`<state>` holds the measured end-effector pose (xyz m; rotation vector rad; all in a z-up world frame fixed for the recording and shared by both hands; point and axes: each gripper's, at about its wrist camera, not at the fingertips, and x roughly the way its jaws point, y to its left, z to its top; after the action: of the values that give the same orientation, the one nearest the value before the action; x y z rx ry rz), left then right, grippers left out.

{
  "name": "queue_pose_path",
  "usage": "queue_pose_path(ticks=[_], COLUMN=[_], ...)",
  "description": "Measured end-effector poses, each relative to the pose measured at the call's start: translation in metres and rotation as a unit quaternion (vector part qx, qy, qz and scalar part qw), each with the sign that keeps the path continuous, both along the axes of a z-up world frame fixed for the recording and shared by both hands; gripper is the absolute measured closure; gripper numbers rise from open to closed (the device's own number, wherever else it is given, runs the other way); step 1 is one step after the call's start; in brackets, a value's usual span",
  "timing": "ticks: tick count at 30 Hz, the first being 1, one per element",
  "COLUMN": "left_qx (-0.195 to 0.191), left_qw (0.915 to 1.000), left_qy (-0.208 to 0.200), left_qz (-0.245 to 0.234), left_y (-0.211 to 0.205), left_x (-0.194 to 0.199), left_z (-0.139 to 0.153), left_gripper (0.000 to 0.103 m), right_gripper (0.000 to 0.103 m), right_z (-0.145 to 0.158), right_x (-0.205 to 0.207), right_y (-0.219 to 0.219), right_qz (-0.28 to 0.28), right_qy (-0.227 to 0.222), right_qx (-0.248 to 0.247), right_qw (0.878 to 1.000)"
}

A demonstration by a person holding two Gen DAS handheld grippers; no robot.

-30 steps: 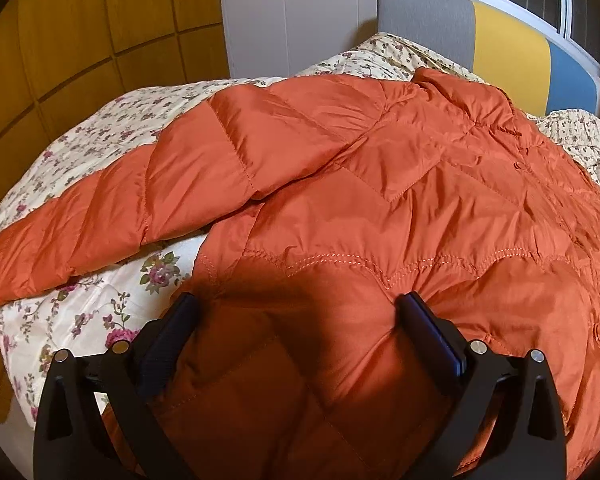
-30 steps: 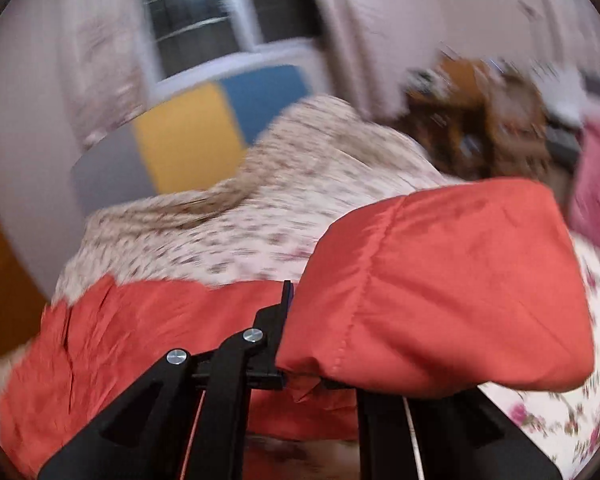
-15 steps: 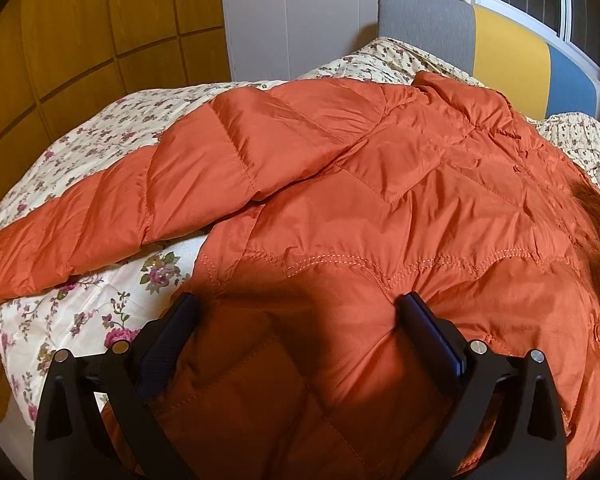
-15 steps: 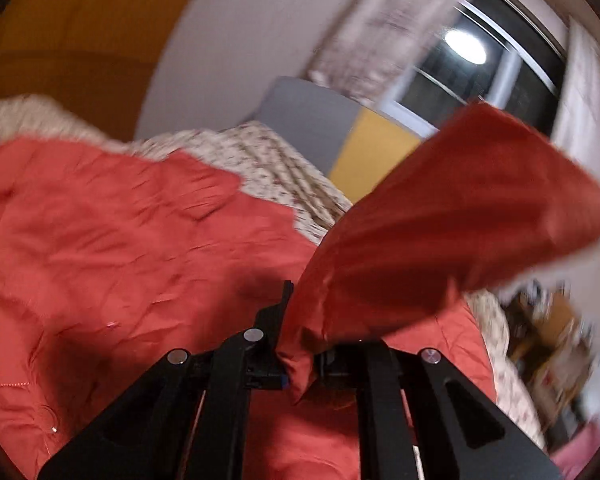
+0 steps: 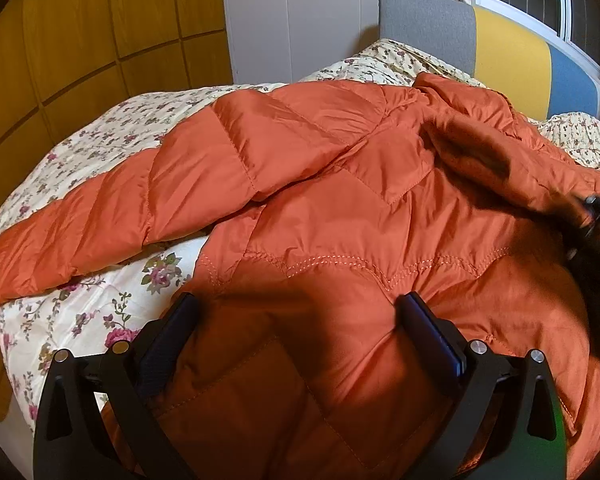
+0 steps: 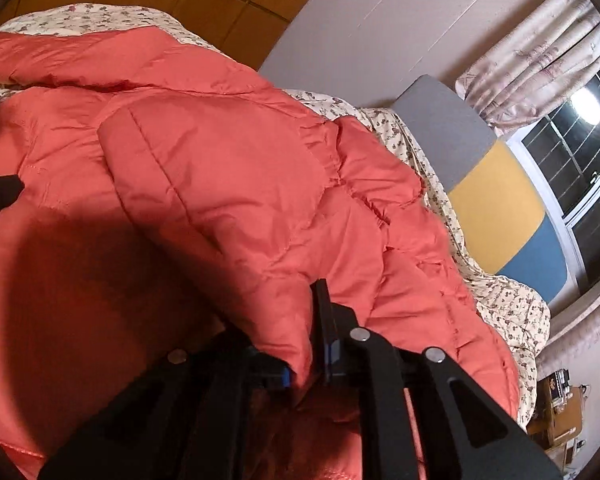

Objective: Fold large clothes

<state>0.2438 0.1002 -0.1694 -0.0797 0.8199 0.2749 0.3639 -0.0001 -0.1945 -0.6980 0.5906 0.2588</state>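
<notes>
Right wrist view shows the right tool (image 6: 306, 344) opening with the sleeve (image 6: 228, 184) between its pads, the left tool (image 5: 296, 332) wide over the jacket (image 5: 340, 216) on the bed (image 5: 100, 312); puffy filling may spring the sleeve back.

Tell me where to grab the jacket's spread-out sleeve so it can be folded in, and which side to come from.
Take the sleeve at its cuff end, the tip lying on the floral quilt at the left of the left wrist view. Probably come from the outer left side, low. The cuff lies flat and thin, clear of the jacket body, so the tongs can likely close over its edge.
</notes>
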Motion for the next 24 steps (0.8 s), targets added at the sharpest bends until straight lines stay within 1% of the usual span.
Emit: queue_pose_path(ticks=[1, 2, 3, 4, 7, 8, 9, 10, 11, 12, 14, 15, 16, 17, 18, 19, 20, 21, 22, 23, 24], left_qx=[0.000, 0.001, 0.002, 0.003, 0.016, 0.014, 0.008, -0.002, -0.005, -0.005, -0.011, -0.014, -0.013, -0.007, 0.002, 0.013, 0.033, 0.046, 0.058, 0.064, 0.054], left_qw=[1.0000, 1.0000, 1.0000, 1.0000, 0.9996, 0.9994, 0.9995, 0.9998, 0.9997, 0.9991, 0.9976, 0.9971, 0.9968, 0.9966, 0.9966, 0.9965, 0.9961, 0.9958, 0.9955, 0.9955, 0.9962], left_qy=[0.000, 0.002, 0.003, 0.007, 0.024, 0.030, 0.028, 0.007, -0.021, -0.040, -0.066, -0.069, -0.068, -0.064, -0.056, -0.047, -0.040, -0.036, -0.030, -0.020, 0.005], left_qz=[0.000, 0.000, 0.000, 0.000, -0.004, -0.010, -0.015, -0.018, -0.014, -0.012, -0.019, -0.030, -0.040, -0.052, -0.060, -0.067, -0.071, -0.071, -0.069, -0.067, -0.068], left_y=[0.000, -0.001, -0.001, -0.001, -0.004, -0.005, -0.006, -0.007, -0.010, -0.013, -0.023, -0.032, -0.040, -0.050, -0.056, -0.064, -0.071, -0.076, -0.076, -0.077, -0.075], left_x=[0.000, 0.000, 0.000, 0.001, 0.003, 0.004, 0.003, 0.000, -0.002, -0.003, 0.007, 0.018, 0.030, 0.045, 0.057, 0.070, 0.084, 0.092, 0.099, 0.105, 0.111], left_z=[0.000, 0.000, 0.001, 0.001, 0.008, 0.015, 0.021, 0.034, 0.048, 0.058, 0.074, 0.078, 0.079, 0.076, 0.072, 0.066, 0.057, 0.051, 0.043, 0.033, 0.018], left_gripper=[0.003, 0.003, 0.003, 0.003, 0.003, 0.003, 0.003, 0.003, 0.003, 0.003, 0.003, 0.003, 0.003, 0.003, 0.003, 0.003, 0.003, 0.003, 0.003, 0.003, 0.003], right_gripper=[0.078, 0.070, 0.052, 0.041, 0.041, 0.041, 0.041, 0.041, 0.041, 0.041, 0.042, 0.045, 0.053, 0.056, 0.062, 0.066, 0.067, 0.067, 0.068, 0.069, 0.071], right_z=[0.002, 0.006, 0.011, 0.019, 0.045, 0.051, 0.060, 0.067, 0.072, 0.076, 0.082, 0.082, 0.082, 0.080, 0.079, 0.077, 0.075, 0.071, 0.066, 0.054, 0.043], right_x=[-0.001, -0.002, -0.004, -0.011, -0.034, -0.042, -0.050, -0.060, -0.062, -0.066, -0.058, -0.051, -0.041, -0.028, -0.019, -0.009, 0.002, 0.016, 0.024, 0.039, 0.046], right_y=[-0.001, -0.004, -0.009, -0.013, -0.039, -0.048, -0.057, -0.069, -0.086, -0.097, -0.128, -0.145, -0.158, -0.176, -0.188, -0.199, -0.210, -0.218, -0.223, -0.227, -0.233], right_qz=[0.003, 0.007, 0.007, 0.008, 0.019, 0.020, 0.020, 0.016, 0.002, -0.011, -0.060, -0.100, -0.133, -0.175, -0.202, -0.225, -0.247, -0.269, -0.281, -0.301, -0.315], right_qy=[0.002, 0.006, 0.005, 0.002, -0.006, -0.007, -0.007, -0.008, -0.008, -0.007, -0.007, -0.006, -0.003, 0.005, 0.012, 0.019, 0.025, 0.031, 0.038, 0.057, 0.071], right_qx=[0.007, 0.018, 0.027, 0.035, 0.080, 0.102, 0.123, 0.149, 0.184, 0.205, 0.259, 0.279, 0.293, 0.315, 0.333, 0.351, 0.365, 0.365, 0.355, 0.332, 0.319], right_qw=[1.000, 1.000, 1.000, 0.999, 0.997, 0.995, 0.992, 0.989, 0.983, 0.979, 0.964, 0.955, 0.947, 0.933, 0.921, 0.909, 0.897, 0.891, 0.891, 0.892, 0.891])
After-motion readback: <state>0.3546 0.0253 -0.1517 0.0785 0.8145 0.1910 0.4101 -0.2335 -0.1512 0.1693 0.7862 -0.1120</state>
